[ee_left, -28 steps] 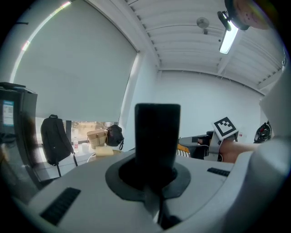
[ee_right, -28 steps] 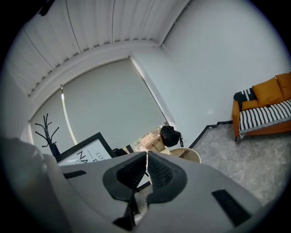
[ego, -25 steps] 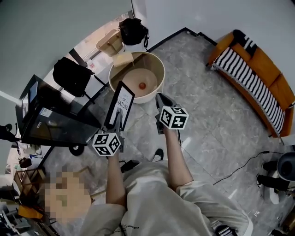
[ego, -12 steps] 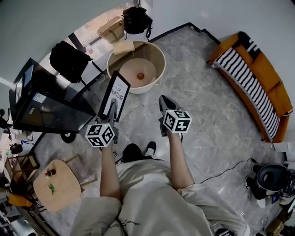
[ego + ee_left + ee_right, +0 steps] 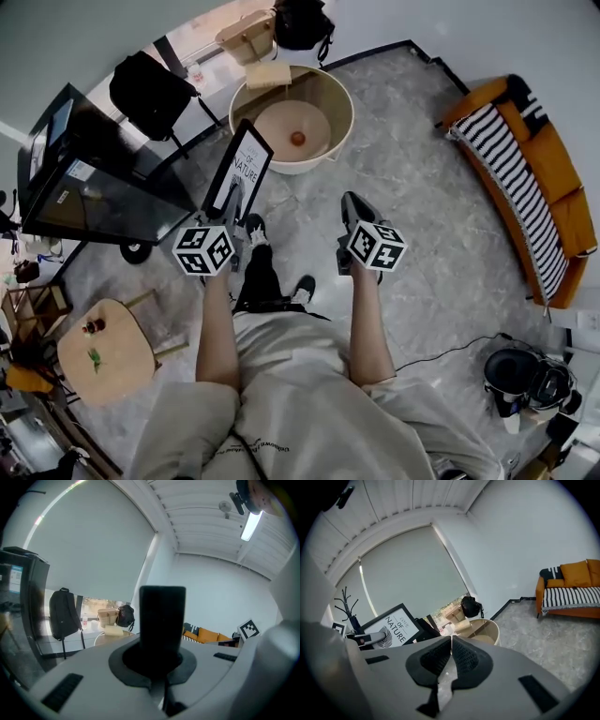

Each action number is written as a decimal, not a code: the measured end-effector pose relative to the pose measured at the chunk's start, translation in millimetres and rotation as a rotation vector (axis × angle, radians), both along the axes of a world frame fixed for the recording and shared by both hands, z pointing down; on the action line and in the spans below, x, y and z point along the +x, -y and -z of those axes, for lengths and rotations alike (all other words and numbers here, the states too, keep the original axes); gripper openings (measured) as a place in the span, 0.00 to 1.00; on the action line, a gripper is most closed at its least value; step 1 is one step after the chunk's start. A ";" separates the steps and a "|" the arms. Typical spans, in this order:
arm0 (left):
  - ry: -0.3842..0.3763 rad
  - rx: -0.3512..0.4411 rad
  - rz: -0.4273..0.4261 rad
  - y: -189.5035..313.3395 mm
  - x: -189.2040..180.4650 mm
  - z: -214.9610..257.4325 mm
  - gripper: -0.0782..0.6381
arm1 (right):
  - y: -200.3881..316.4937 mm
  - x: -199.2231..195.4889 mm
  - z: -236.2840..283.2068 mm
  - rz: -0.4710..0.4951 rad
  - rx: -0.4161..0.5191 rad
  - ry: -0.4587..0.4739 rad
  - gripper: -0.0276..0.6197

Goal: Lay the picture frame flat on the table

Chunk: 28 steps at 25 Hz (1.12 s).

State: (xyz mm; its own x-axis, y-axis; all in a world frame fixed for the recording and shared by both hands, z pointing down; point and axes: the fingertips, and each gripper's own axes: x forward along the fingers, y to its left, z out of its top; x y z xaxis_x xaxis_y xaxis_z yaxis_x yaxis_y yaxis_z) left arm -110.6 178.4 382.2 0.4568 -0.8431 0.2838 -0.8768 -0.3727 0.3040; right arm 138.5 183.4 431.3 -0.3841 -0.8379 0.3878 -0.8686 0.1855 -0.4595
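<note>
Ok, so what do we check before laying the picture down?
1. Grip: left gripper shut on the picture frame: ok.
2. Spare hand: right gripper shut and empty: ok.
3. Picture frame above a table: not ok, it hangs over the floor.
4. Picture frame lying flat: not ok, it stands up on edge.
5. Landing spot free: cannot tell; a small orange ball lies in the round beige table.

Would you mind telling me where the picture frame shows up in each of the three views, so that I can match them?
Head view: the picture frame is upper left of centre, with its print visible.
Left gripper view: dead centre, a dark upright slab, print not visible.
Right gripper view: left of centre, print readable.
Shared landmark: the black bag, seen in the left gripper view and the right gripper view.
</note>
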 end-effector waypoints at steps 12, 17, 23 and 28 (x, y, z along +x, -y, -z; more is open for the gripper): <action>-0.099 -0.032 -0.034 121.7 -15.9 -25.3 0.15 | 98.1 -18.8 2.4 -0.027 -0.011 -0.068 0.10; -0.082 -0.033 -0.109 189.9 -26.1 -28.8 0.15 | 149.9 -33.9 2.8 -0.033 -0.023 -0.098 0.10; -0.085 -0.076 -0.175 265.4 -43.2 -53.1 0.15 | 224.5 -45.7 -5.0 -0.092 -0.055 0.039 0.10; -0.109 -0.122 -0.212 312.8 -51.5 -77.3 0.15 | 276.9 -58.5 -13.2 -0.130 -0.079 0.048 0.10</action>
